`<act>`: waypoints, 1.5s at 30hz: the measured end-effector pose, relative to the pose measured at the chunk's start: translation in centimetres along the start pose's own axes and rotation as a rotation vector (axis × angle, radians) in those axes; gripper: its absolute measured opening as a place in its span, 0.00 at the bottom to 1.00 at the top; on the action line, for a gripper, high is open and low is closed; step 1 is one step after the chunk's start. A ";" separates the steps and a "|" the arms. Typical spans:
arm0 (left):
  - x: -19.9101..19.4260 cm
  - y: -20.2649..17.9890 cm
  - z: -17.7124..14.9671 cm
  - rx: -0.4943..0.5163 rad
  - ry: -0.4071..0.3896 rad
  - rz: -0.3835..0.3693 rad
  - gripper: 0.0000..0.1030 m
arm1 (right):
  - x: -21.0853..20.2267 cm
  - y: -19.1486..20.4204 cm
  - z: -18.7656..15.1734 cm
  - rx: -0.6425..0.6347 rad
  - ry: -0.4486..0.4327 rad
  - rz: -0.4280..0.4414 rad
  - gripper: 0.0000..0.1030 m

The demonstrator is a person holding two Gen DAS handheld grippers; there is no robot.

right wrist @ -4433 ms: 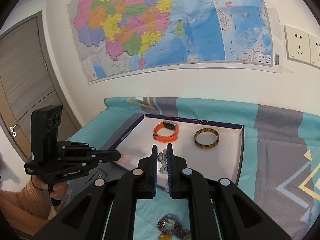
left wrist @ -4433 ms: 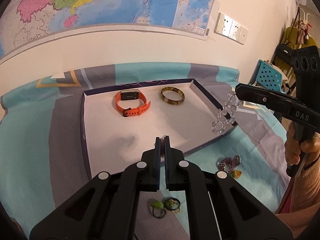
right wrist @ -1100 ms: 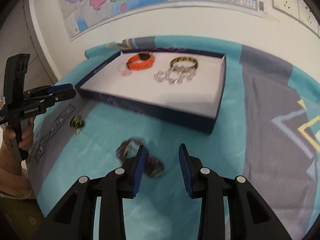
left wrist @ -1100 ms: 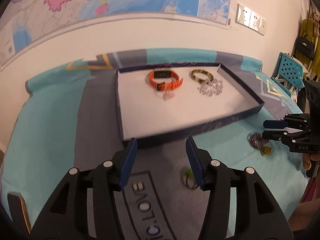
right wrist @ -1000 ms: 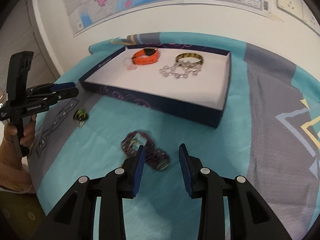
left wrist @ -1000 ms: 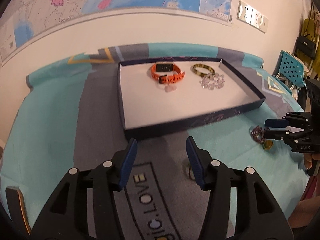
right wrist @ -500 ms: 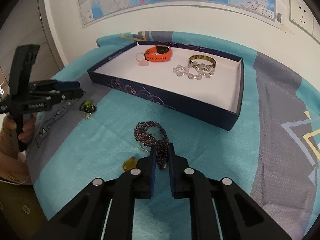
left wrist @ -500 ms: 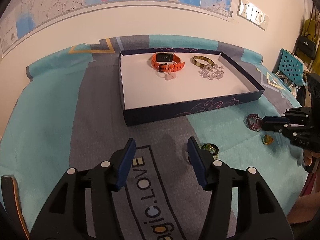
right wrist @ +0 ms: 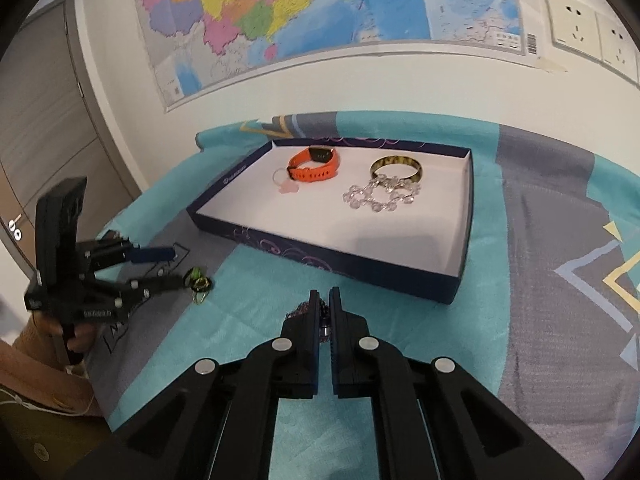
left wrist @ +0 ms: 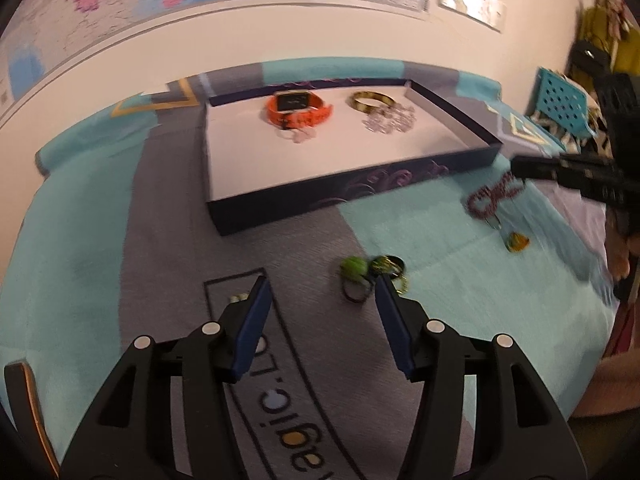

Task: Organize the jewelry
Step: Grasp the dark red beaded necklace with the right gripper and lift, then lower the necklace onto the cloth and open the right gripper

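Note:
A dark blue tray (right wrist: 352, 261) with a white floor holds an orange watch (right wrist: 315, 164), a pink ring (right wrist: 283, 181), a tortoiseshell bangle (right wrist: 396, 168) and a crystal bracelet (right wrist: 380, 196). My right gripper (right wrist: 324, 300) is shut on a purple beaded bracelet (left wrist: 494, 197) and holds it above the cloth, in front of the tray. My left gripper (left wrist: 320, 294) is open, low over the cloth, with a green-stone ring and gold rings (left wrist: 370, 270) just beyond its right fingertip. These rings also show in the right wrist view (right wrist: 198, 279).
A yellow pendant (left wrist: 517, 242) lies on the teal cloth (left wrist: 440, 240) under the bracelet. A grey mat with lettering (left wrist: 280, 380) lies under my left gripper. A wall with a map stands behind the tray. A teal perforated stool (left wrist: 560, 100) stands at the far right.
My right gripper has lifted the purple beaded bracelet off the cloth toward the tray. My left gripper, still open, has moved forward and down to the green and gold rings.

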State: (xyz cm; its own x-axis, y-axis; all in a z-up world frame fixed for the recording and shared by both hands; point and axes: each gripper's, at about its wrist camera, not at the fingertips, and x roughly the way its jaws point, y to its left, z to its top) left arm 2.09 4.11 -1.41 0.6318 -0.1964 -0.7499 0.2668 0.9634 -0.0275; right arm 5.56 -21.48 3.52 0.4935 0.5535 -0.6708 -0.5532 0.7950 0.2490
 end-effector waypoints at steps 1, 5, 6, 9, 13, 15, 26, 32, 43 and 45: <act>0.1 -0.2 0.0 0.010 0.003 -0.004 0.52 | -0.1 -0.2 0.1 0.007 -0.003 0.001 0.03; 0.8 -0.8 0.1 0.037 0.029 -0.016 0.48 | 0.3 -0.5 -0.1 0.016 0.008 0.000 0.03; 0.9 -0.9 0.2 0.042 0.030 -0.016 0.45 | 0.4 -0.5 -0.2 0.020 0.011 0.002 0.03; 1.2 -1.0 0.5 0.056 0.035 -0.030 0.35 | 0.9 -0.8 -0.5 0.035 0.025 0.004 0.03; 1.4 -1.2 0.7 0.069 0.038 -0.028 0.30 | 1.4 -0.9 -0.8 0.050 0.038 0.008 0.03; 1.4 -0.9 0.8 0.058 0.038 -0.039 0.23 | 1.5 -1.1 -0.9 0.055 0.043 0.010 0.03; 0.5 0.2 0.7 0.010 0.016 0.035 0.27 | 1.9 -1.7 -1.4 0.075 0.062 -0.035 0.07; -0.1 -0.7 1.1 0.044 -0.021 0.008 0.32 | 2.3 2.0 -0.8 -0.031 0.057 0.045 0.15; 0.5 0.1 1.8 0.007 -0.024 0.006 0.34 | 7.6 10.0 -0.2 -0.177 0.156 0.154 0.35; 0.5 0.3 1.7 -0.002 -0.028 0.004 0.34 | 8.3 10.3 -0.1 -0.170 0.179 0.154 0.34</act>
State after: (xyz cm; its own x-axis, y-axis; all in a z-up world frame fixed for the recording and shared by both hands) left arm 3.75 3.99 -0.63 0.6529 -0.1978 -0.7312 0.2629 0.9645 -0.0261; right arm 3.93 -8.74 0.45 0.2773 0.5996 -0.7507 -0.7242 0.6439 0.2468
